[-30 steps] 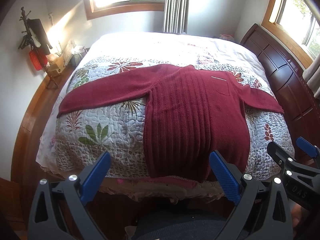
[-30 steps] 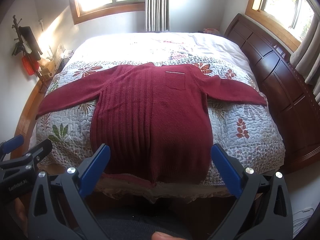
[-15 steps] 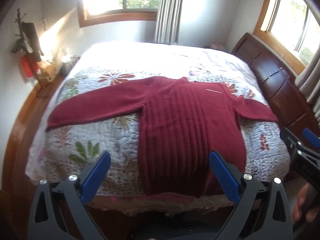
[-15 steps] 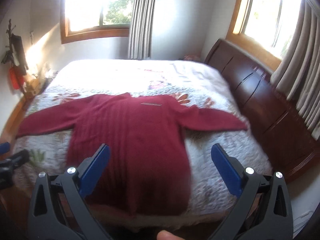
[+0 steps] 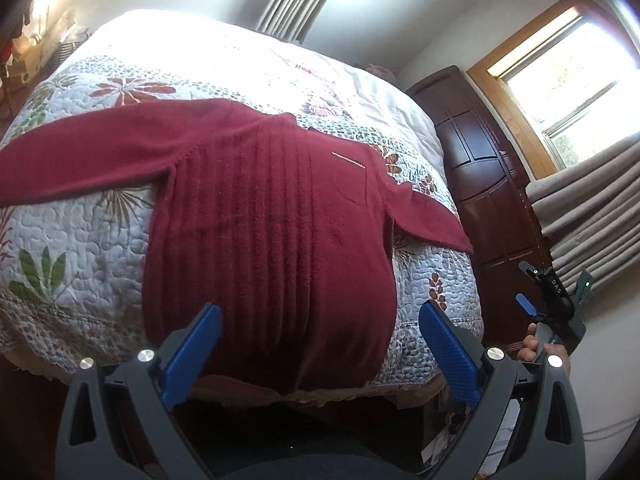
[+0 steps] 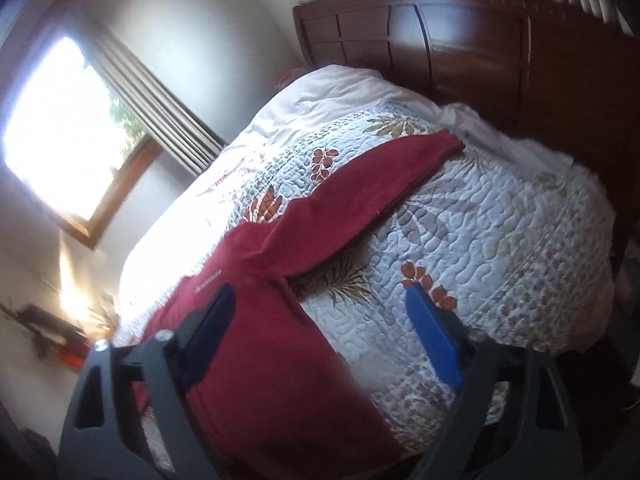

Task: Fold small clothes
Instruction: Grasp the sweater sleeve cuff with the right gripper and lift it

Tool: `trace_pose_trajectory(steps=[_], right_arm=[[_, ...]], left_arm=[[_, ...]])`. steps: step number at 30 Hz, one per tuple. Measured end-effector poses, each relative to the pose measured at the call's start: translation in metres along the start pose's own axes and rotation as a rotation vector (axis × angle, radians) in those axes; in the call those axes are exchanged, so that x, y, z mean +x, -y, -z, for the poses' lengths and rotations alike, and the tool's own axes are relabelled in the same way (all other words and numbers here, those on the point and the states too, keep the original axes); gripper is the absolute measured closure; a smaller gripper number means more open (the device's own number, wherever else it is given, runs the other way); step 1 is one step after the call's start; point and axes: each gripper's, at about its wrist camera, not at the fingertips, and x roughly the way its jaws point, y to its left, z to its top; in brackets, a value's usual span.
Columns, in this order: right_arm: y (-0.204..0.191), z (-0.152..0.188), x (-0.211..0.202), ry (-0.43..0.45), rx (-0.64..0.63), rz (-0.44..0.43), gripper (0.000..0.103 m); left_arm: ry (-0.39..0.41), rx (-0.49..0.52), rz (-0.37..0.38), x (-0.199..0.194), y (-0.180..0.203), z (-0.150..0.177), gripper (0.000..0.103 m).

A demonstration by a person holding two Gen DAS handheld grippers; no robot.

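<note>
The red sweater (image 5: 264,232) lies flat on the quilt (image 5: 72,240) with sleeves outspread, ready for folding, so both the left gripper (image 5: 320,356) and right gripper (image 6: 320,328) hover above it, jaws spread wide and empty.

Right gripper (image 6: 320,336) swung right, tilted, toward sweater (image 6: 280,360) sleeve.

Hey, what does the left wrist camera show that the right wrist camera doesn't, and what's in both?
Left wrist only: the whole sweater spread flat, its left sleeve, and the right gripper in a hand beside the bed.
Right wrist only: the right sleeve's full length, seen close up.
Both: the flowered quilt, the dark wooden headboard, and open grippers holding nothing.
</note>
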Motion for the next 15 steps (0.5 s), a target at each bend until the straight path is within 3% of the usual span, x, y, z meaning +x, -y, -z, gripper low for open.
trace_pose_trajectory(steps=[1, 7, 12, 15], right_arm=[[0.018, -0.013, 0.012, -0.02, 0.06, -0.029, 0.033], [0.123, -0.087, 0.081, -0.012, 0.397, -0.147, 0.034], [0.189, -0.132, 0.143, -0.035, 0.57, -0.206, 0.059], [0.219, -0.145, 0.174, -0.054, 0.654, -0.232, 0.06]], left_arm=[[0.0, -0.02, -0.012, 0.004, 0.003, -0.001, 0.004], [-0.015, -0.098, -0.059, 0.021, 0.029, -0.008, 0.004], [-0.076, -0.231, -0.052, 0.03, 0.037, -0.013, 0.004], [-0.056, -0.266, -0.089, 0.027, 0.04, -0.012, 0.004]])
